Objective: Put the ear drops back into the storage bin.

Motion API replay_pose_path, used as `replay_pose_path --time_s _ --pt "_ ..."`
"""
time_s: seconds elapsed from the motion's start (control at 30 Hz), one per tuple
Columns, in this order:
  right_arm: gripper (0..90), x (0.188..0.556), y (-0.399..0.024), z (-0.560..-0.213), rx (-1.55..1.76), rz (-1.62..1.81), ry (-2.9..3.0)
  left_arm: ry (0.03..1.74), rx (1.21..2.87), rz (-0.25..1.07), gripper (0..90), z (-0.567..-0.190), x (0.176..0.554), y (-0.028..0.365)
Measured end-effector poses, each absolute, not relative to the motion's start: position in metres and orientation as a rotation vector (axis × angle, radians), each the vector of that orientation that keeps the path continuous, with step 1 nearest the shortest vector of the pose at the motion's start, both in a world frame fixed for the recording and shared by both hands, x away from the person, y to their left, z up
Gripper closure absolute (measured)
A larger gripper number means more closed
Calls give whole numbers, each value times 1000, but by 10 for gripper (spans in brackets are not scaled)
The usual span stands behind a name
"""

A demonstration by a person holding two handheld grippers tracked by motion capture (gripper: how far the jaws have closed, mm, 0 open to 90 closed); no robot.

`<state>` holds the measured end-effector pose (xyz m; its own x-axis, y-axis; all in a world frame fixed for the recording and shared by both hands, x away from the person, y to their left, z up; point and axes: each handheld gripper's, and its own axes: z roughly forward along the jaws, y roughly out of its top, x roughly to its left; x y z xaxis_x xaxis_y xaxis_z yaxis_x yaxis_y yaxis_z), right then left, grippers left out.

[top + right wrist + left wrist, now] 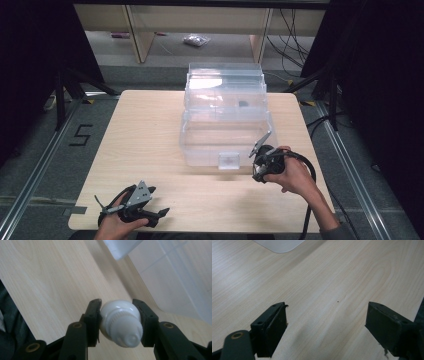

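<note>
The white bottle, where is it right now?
In the right gripper view the white bottle sits clamped between the right gripper jaws, above the wooden table, just beside the clear plastic box.

Clear box (pixel 225 117) blocks mid-table – left side (bare wood) free.

White object (pixel 121 323): clamped between the right gripper (pixel 117 322) jaws; its far end is hidden behind its own ribbed collar, so what it is cannot be told.
Right gripper, high view (pixel 263 162): jaws covered by the hand (pixel 292 175) — held item not visible there.
Clear storage box (pixel 225 117): dark speck inside, too small to identify; cut off at the top edge in both gripper views.
Left hand (pixel 117 227): cut off by the bottom edge.
Bag on the floor (pixel 196 40): contents blurred — unreadable.
</note>
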<state>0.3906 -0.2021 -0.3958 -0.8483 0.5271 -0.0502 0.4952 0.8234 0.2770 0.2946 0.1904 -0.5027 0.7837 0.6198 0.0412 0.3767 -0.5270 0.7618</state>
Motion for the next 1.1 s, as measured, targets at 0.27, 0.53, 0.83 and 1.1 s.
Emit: replay_pose_path --time_s 0.27,0.53,0.83,1.1 --pt "601 401 -204 -372 792 394 2874 733 2195 399 168 -502 295 191" --pt "601 411 -199 -352 788 387 2874 736 2189 394 168 -502 295 191" --pt "601 423 -195 -337 754 383 2880 749 2190 390 168 -502 294 191" --pt "601 447 -197 -328 832 354 2846 749 2190 388 168 -503 295 191"
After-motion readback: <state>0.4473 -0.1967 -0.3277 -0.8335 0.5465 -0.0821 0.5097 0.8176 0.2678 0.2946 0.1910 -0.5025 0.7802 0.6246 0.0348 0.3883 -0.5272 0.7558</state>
